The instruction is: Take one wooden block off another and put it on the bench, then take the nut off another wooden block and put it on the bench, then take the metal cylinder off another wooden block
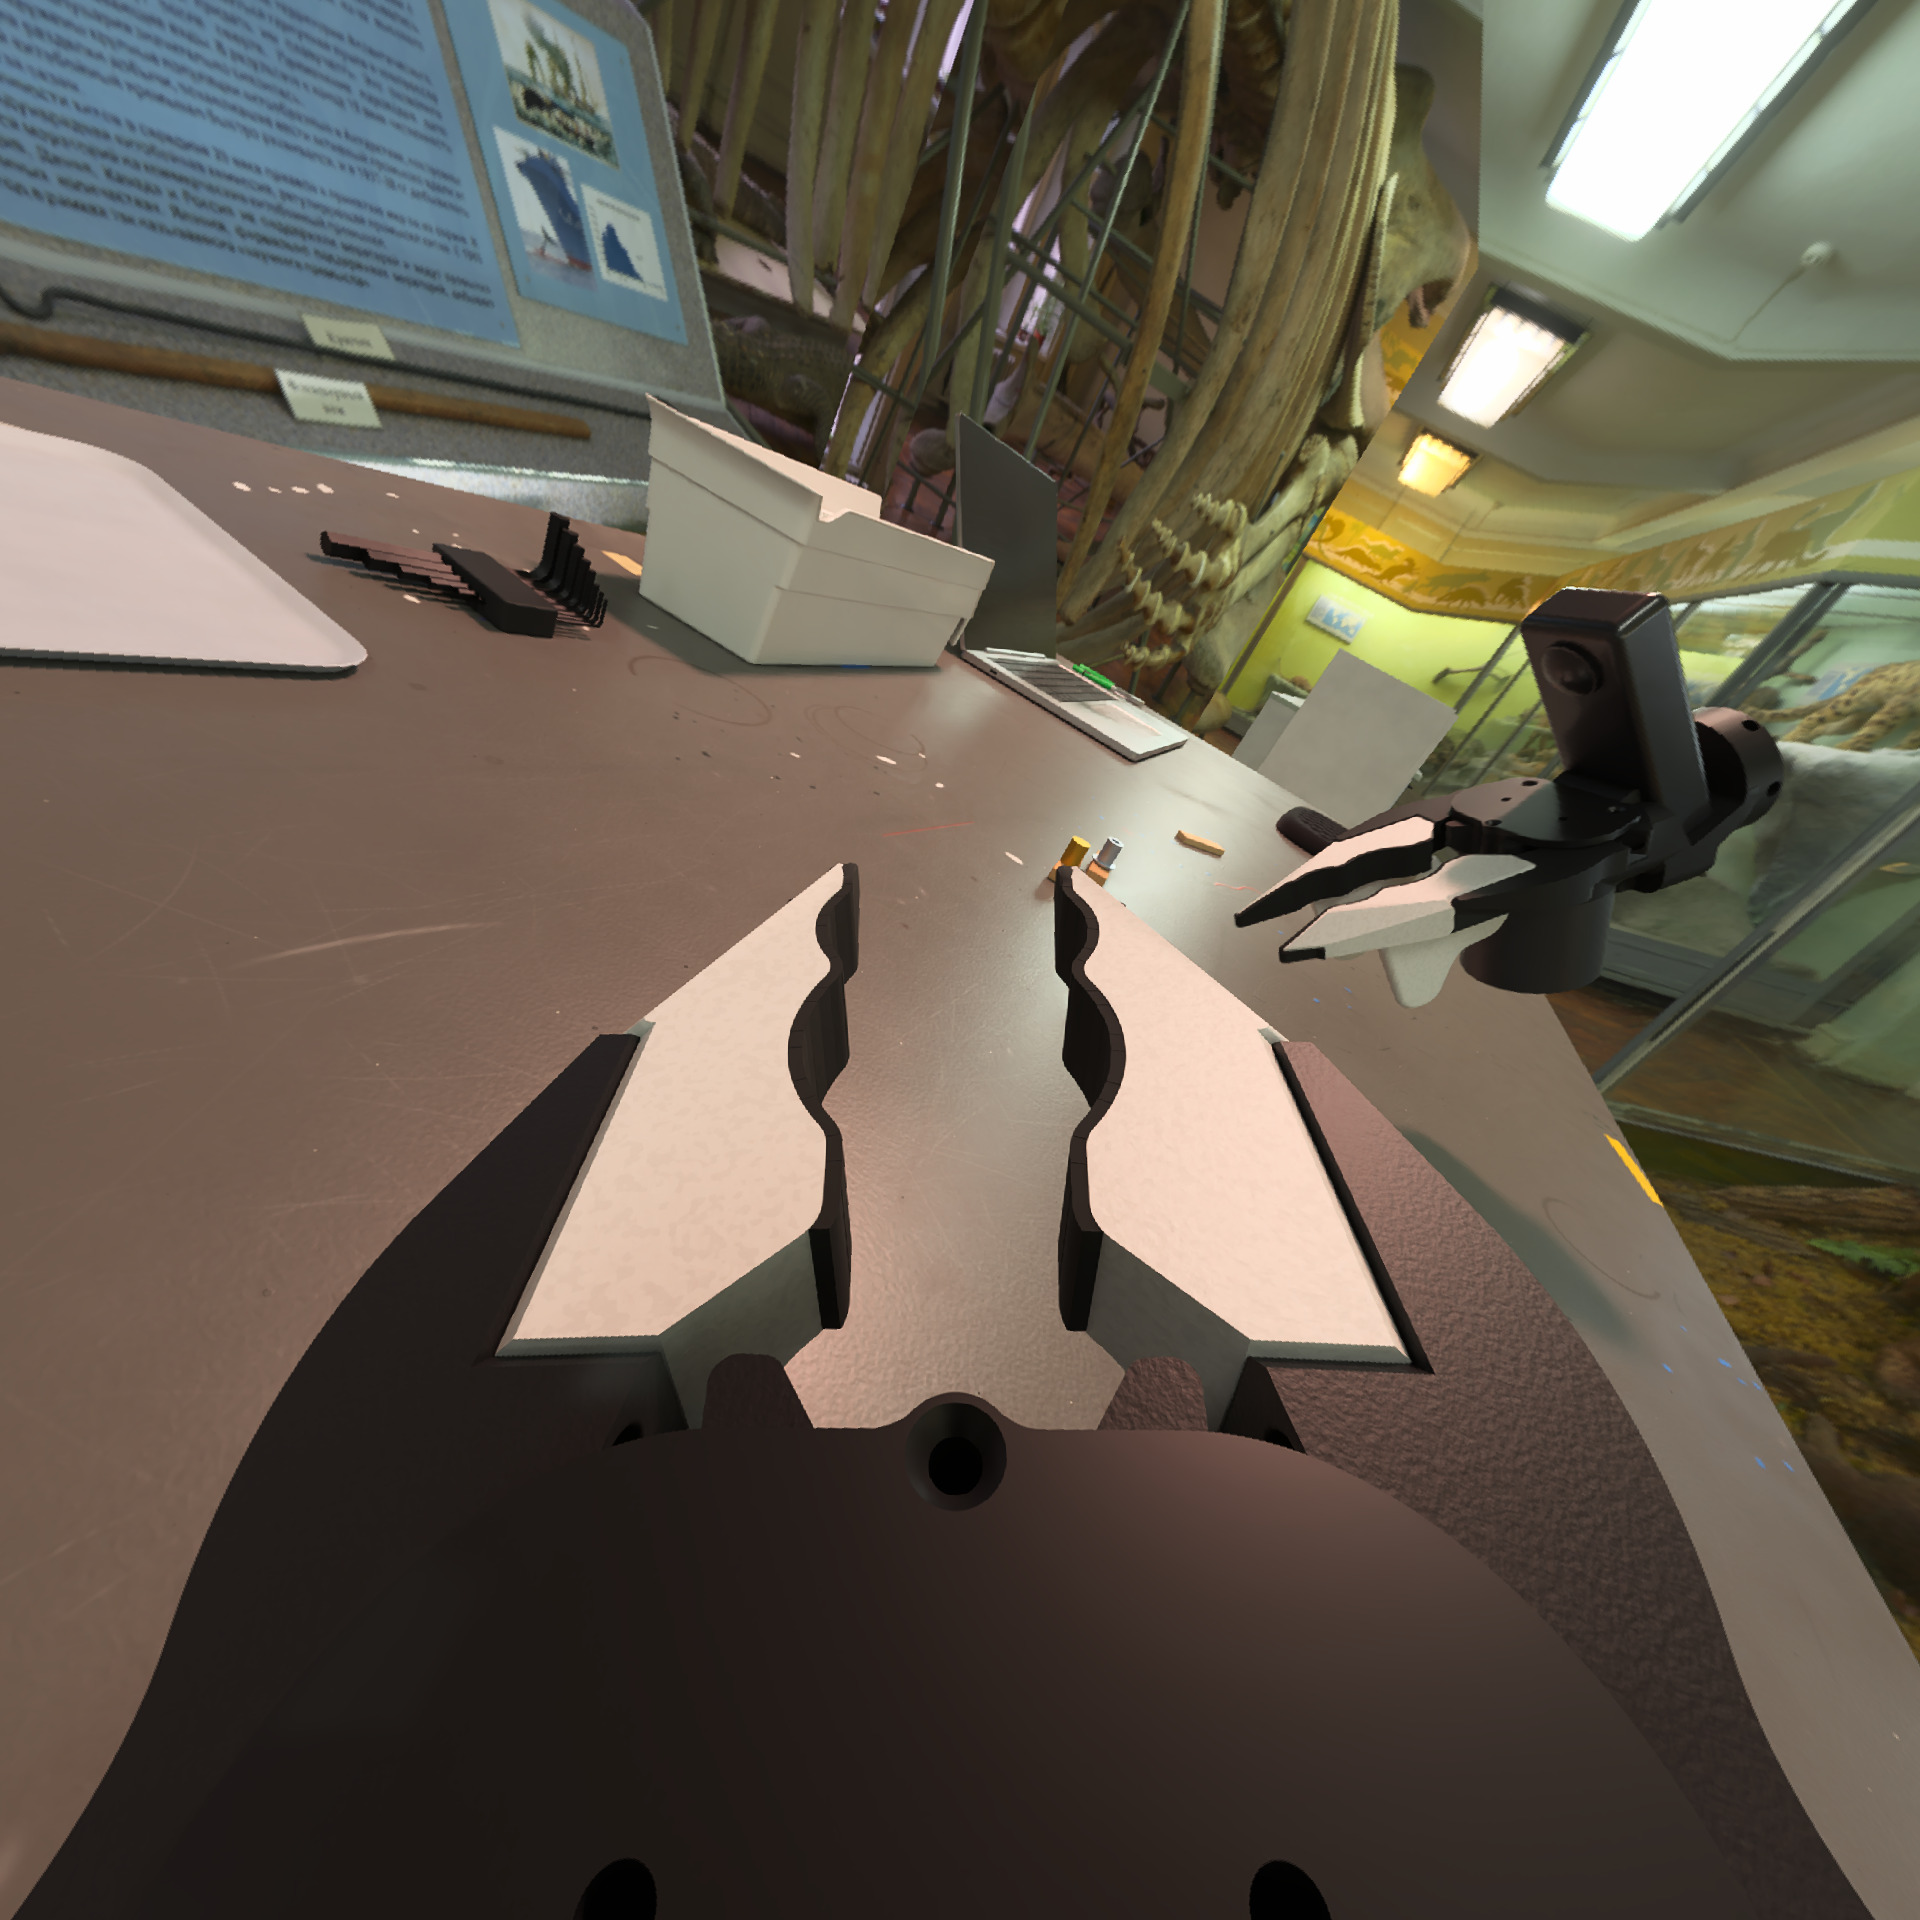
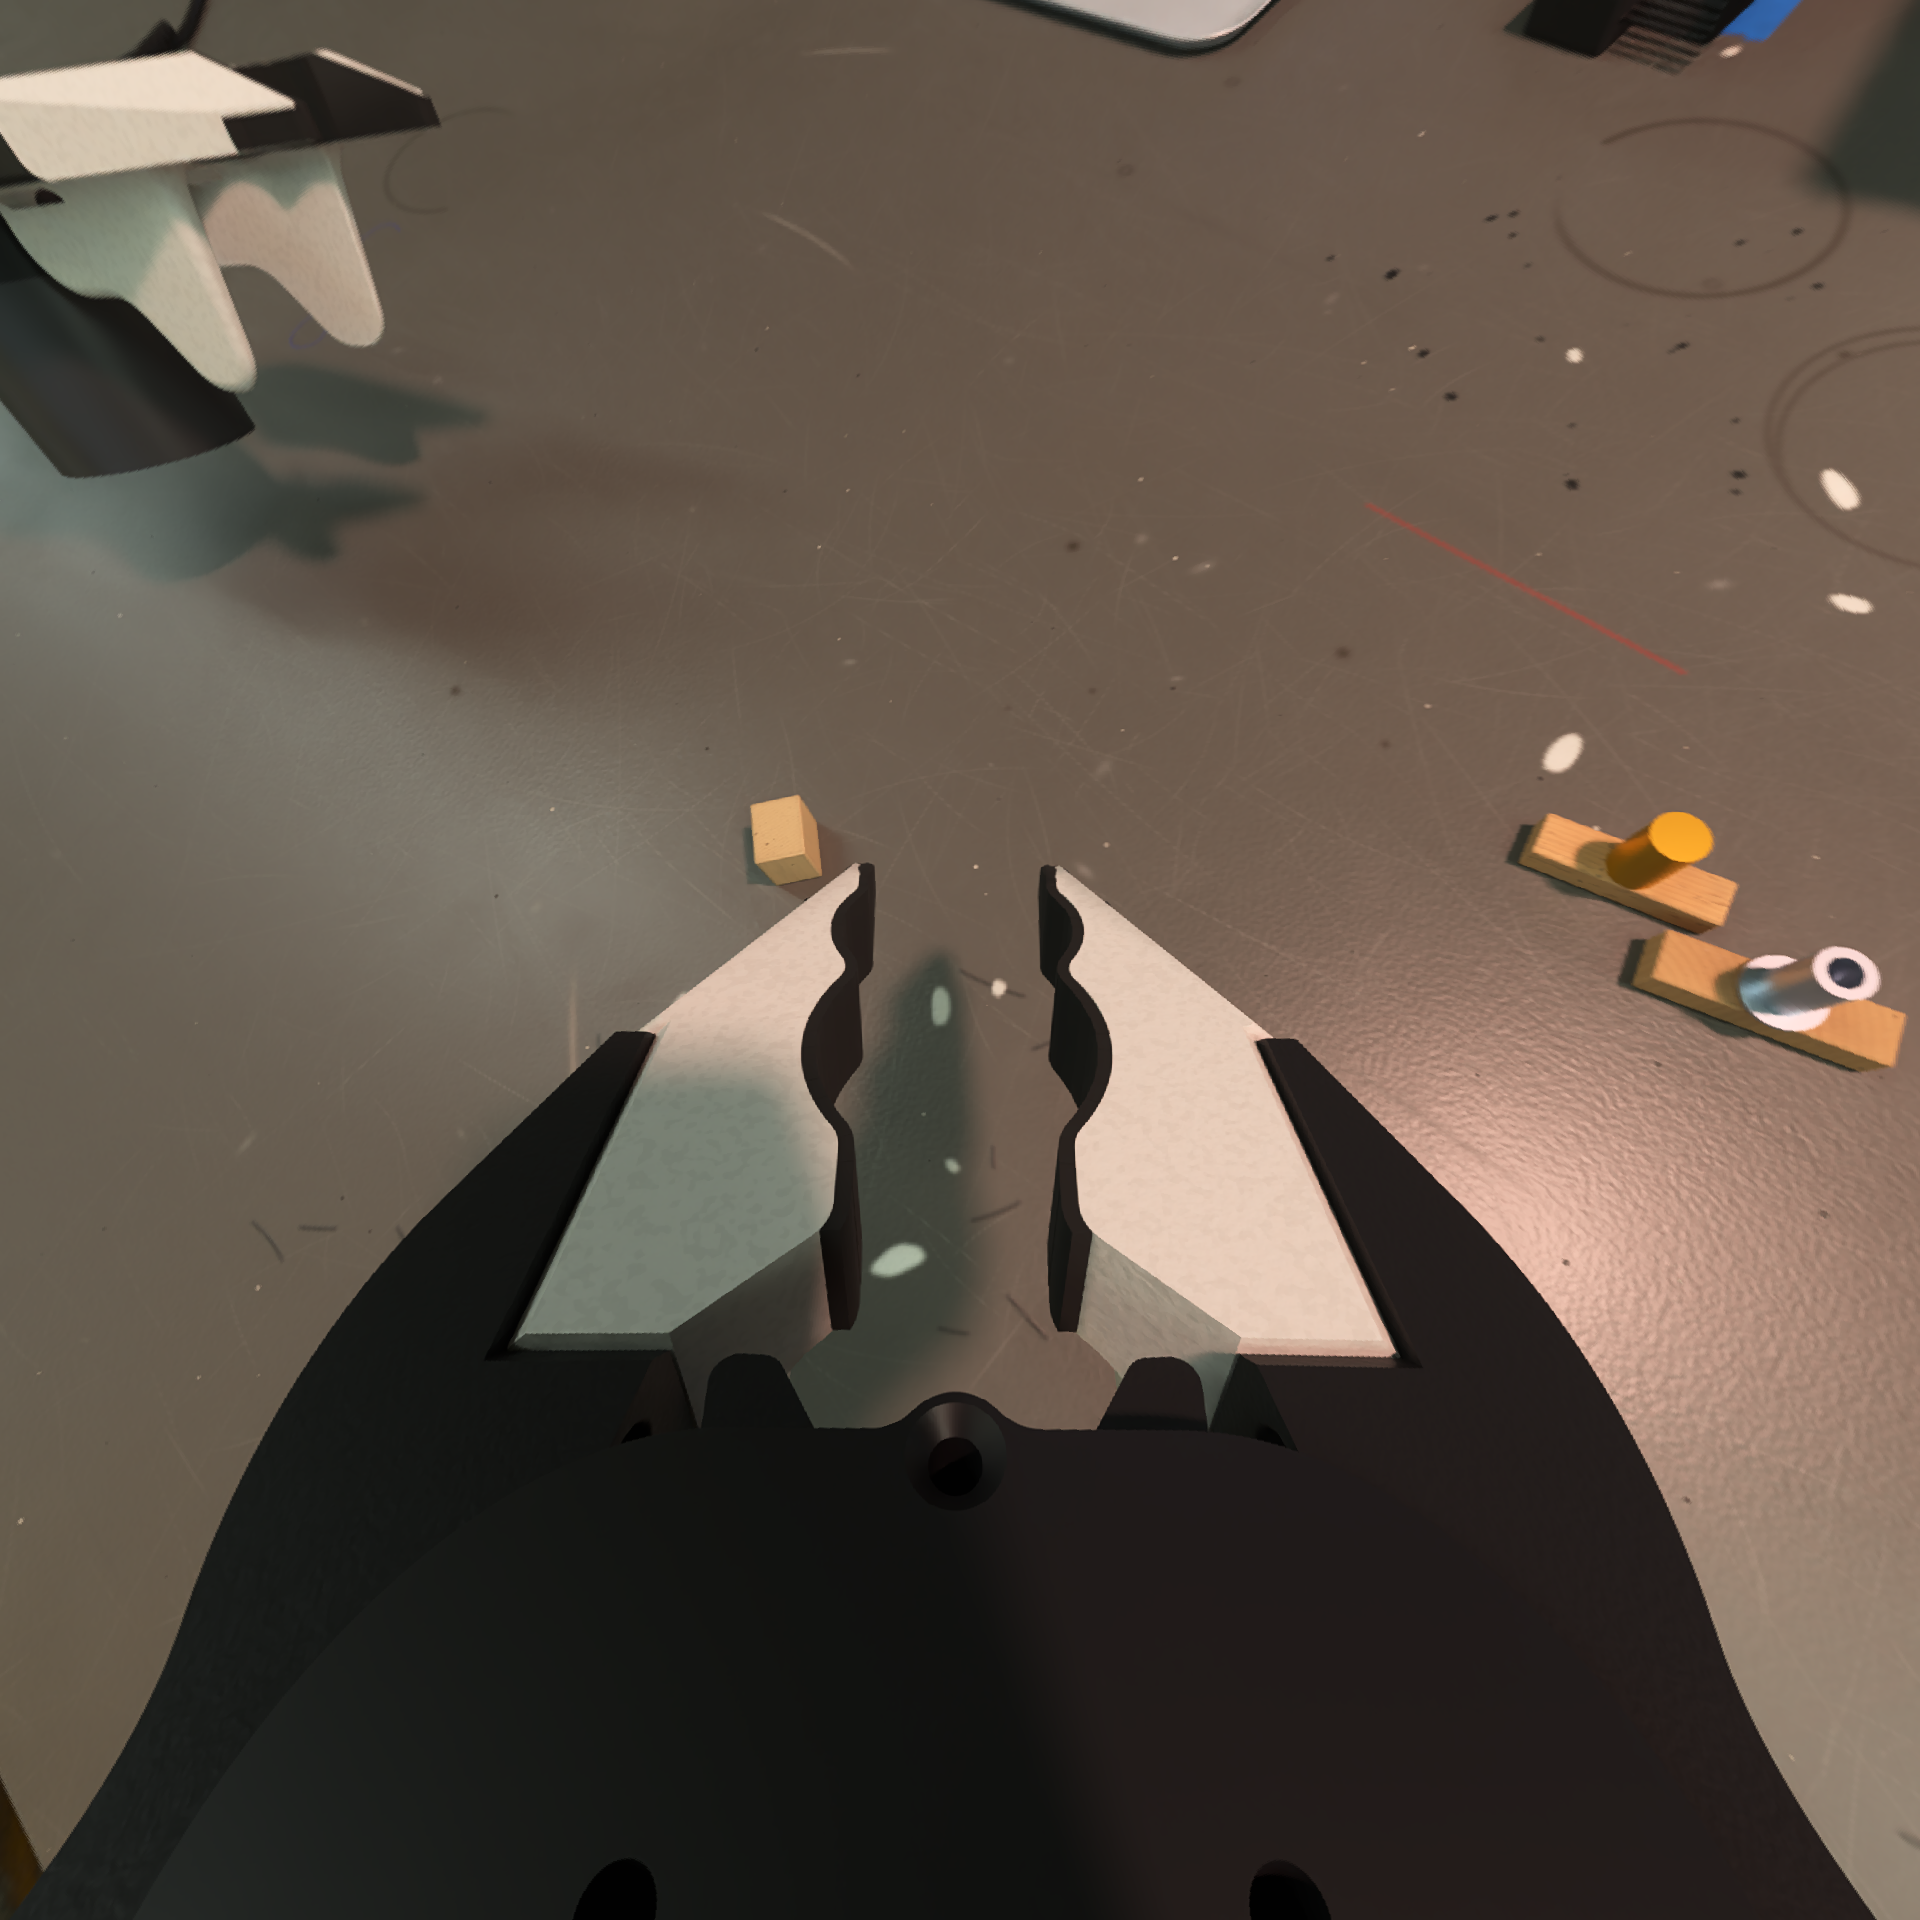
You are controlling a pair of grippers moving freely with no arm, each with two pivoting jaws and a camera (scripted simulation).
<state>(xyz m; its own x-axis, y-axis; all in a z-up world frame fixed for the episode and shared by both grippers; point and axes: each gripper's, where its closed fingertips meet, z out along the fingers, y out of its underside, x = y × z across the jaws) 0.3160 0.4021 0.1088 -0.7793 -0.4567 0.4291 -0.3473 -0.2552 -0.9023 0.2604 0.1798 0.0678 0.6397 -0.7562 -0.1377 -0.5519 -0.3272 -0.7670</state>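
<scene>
In the right wrist view a small wooden cube [image 2: 784,840] lies on the bench [image 2: 935,520], just beyond my right gripper's [image 2: 956,878] left fingertip. At the right, a flat wooden block [image 2: 1683,896] bears an upright yellow cylindrical piece [image 2: 1660,847]. A second flat block [image 2: 1704,982] bears a silver hollow metal piece [image 2: 1803,987]. Both grippers are open and empty. My left gripper [image 2: 291,353] hovers at the far left. In the left wrist view my left gripper [image 1: 954,878] points at the yellow piece [image 1: 1073,852] and silver piece [image 1: 1110,852]. The right gripper [image 1: 1265,935] hovers near a tan wooden piece [image 1: 1200,842].
A white bin [image 1: 800,561], a black hex key set [image 1: 488,582], a white mat [image 1: 135,561] and a laptop [image 1: 1070,686] stand along the far side of the bench. The bench edge [image 1: 1621,1164] runs down the right.
</scene>
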